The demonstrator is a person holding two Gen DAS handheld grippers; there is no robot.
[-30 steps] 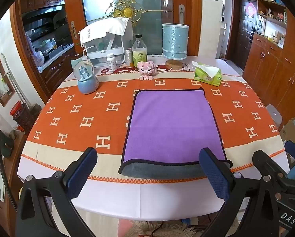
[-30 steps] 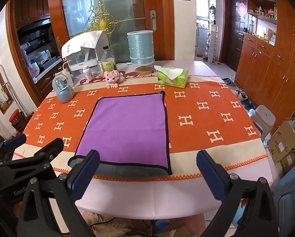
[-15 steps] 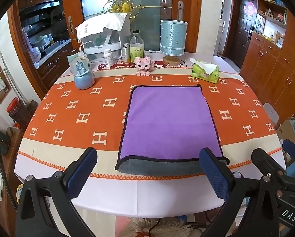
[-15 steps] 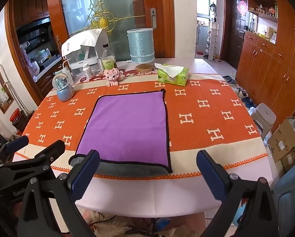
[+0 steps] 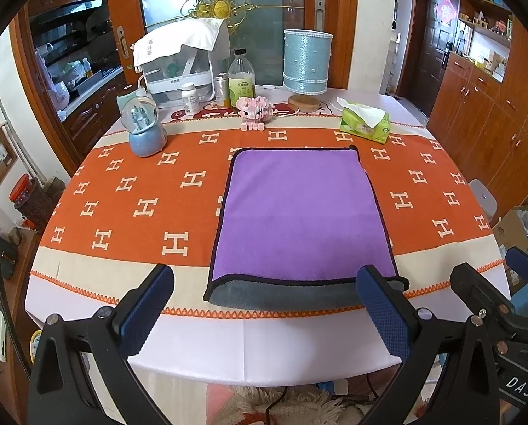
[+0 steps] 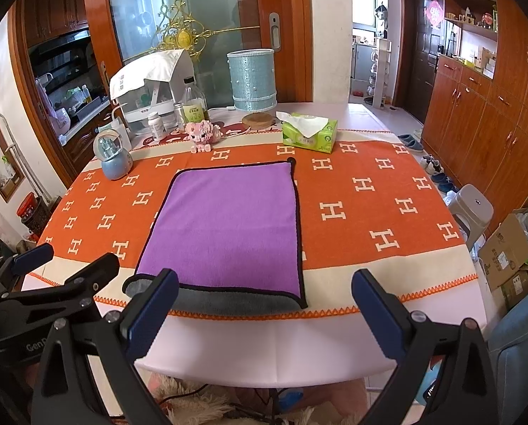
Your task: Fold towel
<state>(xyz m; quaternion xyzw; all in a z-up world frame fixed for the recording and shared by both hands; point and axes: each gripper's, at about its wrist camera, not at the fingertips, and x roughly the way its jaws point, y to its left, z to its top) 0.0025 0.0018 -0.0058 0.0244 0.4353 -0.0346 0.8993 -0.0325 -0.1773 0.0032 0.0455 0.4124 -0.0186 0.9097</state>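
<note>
**Both grippers wait at the near edge of the table, towel not yet gripped**

At the bottom of each frame there are two blue-padded fingers, so two grippers in all. The left gripper (image 5: 264,304) has its jaws spread wide and holds nothing. The right gripper (image 6: 265,310) is the same, wide and empty. Both hang in front of the near table edge, above the white strip of the table (image 5: 257,340). I think this is a starting position, from which each gripper can go to one near corner of the towel.

The one towel (image 5: 303,212) lies flat in the centre of the frame on the orange tablecloth (image 5: 122,194). Its upper side is purple with a dark border. Along the near edge a grey band shows, which seems to be a lower layer or the other side, so the towel may already be folded once; I cannot tell for sure. It lies with the long side going away from the camera, which probably makes it easy to lift the near edge and bring it to the far edge.

Behind the towel, in the upper part of the frame, the small things stand well apart from it, so they do not disturb the folding: one snow globe (image 5: 143,127) at upper left, one pink toy pig (image 5: 255,108), one green tissue box (image 5: 365,124) at upper right, one blue lamp (image 5: 308,67), one large bottle (image 5: 242,83) and one white pill bottle (image 5: 189,98).
</note>
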